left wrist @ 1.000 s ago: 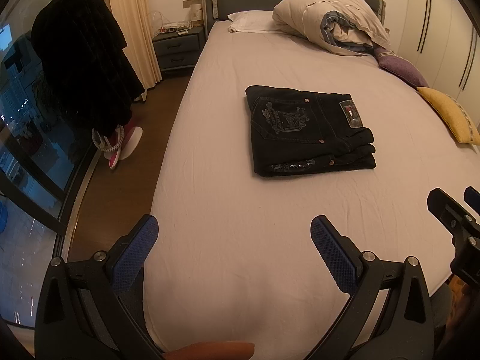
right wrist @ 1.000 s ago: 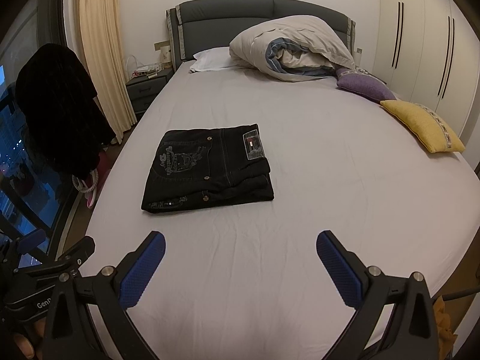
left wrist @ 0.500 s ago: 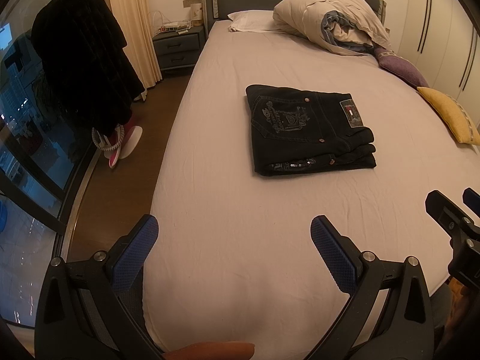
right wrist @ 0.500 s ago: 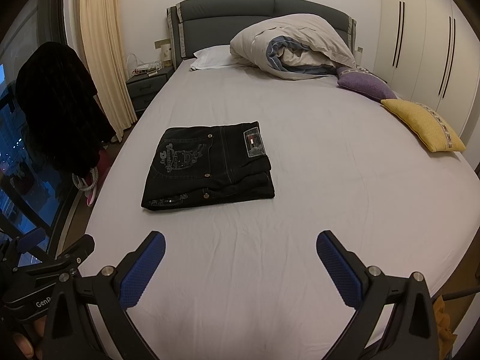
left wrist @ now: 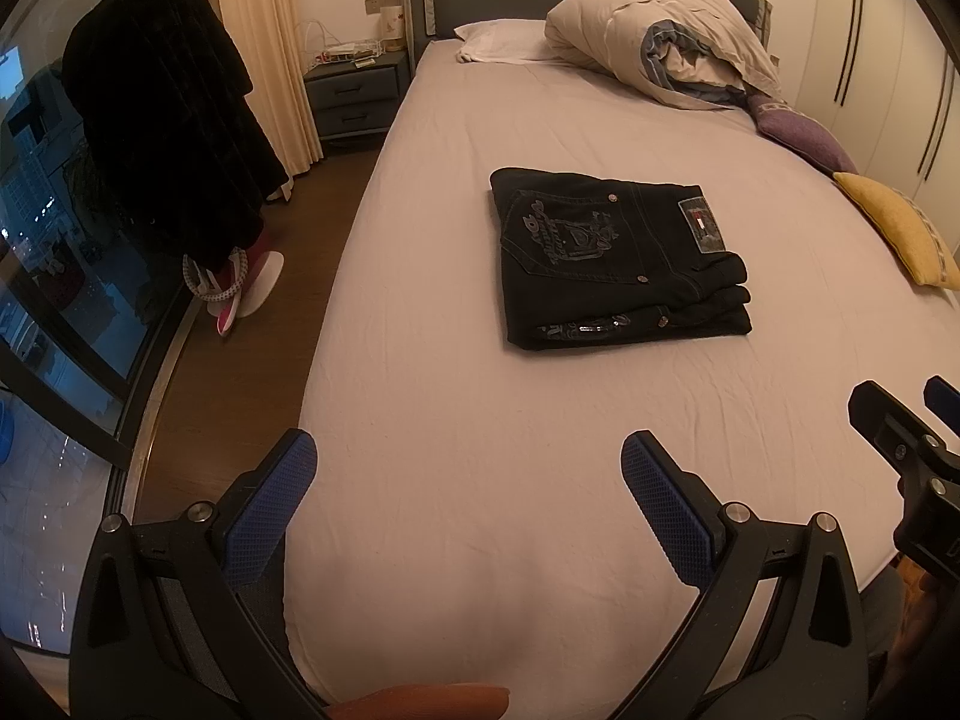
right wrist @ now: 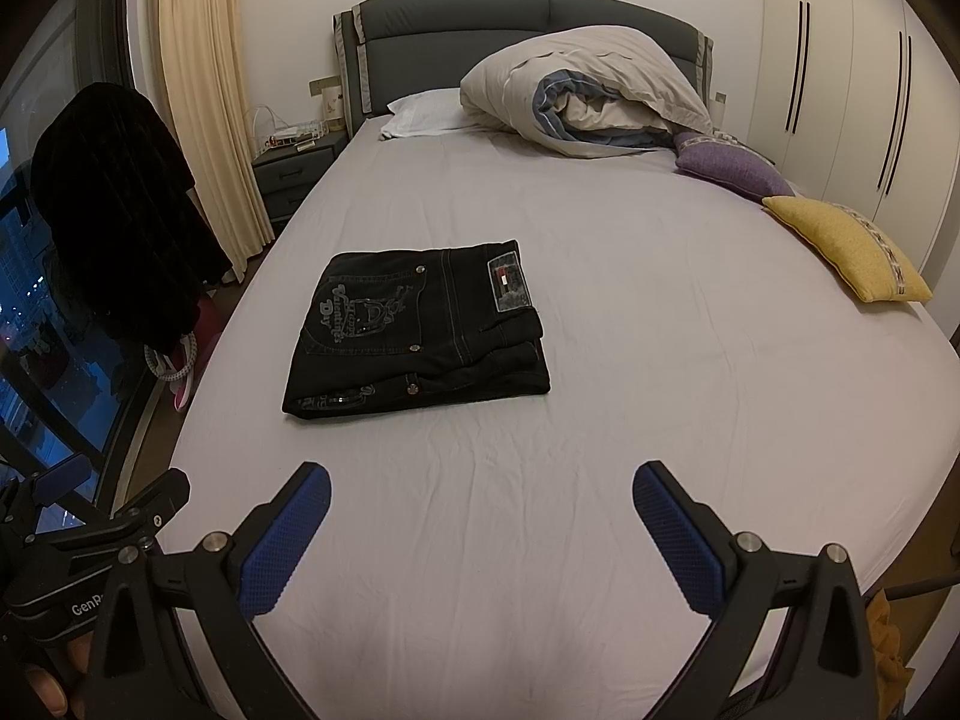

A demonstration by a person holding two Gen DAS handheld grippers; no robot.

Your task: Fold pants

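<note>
A: Left wrist view: report the left gripper [left wrist: 468,477] condition.

B: Both blue-padded fingers [left wrist: 273,516] are spread wide apart over the near edge of the bed [left wrist: 450,390]. Nothing sits between them and they touch no fabric.

A: And the right gripper [right wrist: 480,510]?

B: Same condition in the right wrist view: jaws wide apart, holding nothing, positioned above the near part of the sheet. In the left wrist view, part of it shows at the right edge of the frame.

A: Location of the pants [left wrist: 621,258]?

B: The black pants [right wrist: 420,330] lie on the bed as a compact rectangular stack, embroidered back pocket and waistband label facing up. The stack rests left of centre, well apart from both grippers, farther up the mattress.

A: Other items present?

B: A bundled duvet [right wrist: 588,90] and a white pillow [right wrist: 420,114] lie at the far end by the headboard [right wrist: 456,42]. A purple cushion [right wrist: 732,168] and a yellow cushion [right wrist: 846,246] lie along the right edge. A nightstand [left wrist: 354,90] stands left of the bed, and a dark garment [left wrist: 162,120] hangs near the window.
</note>
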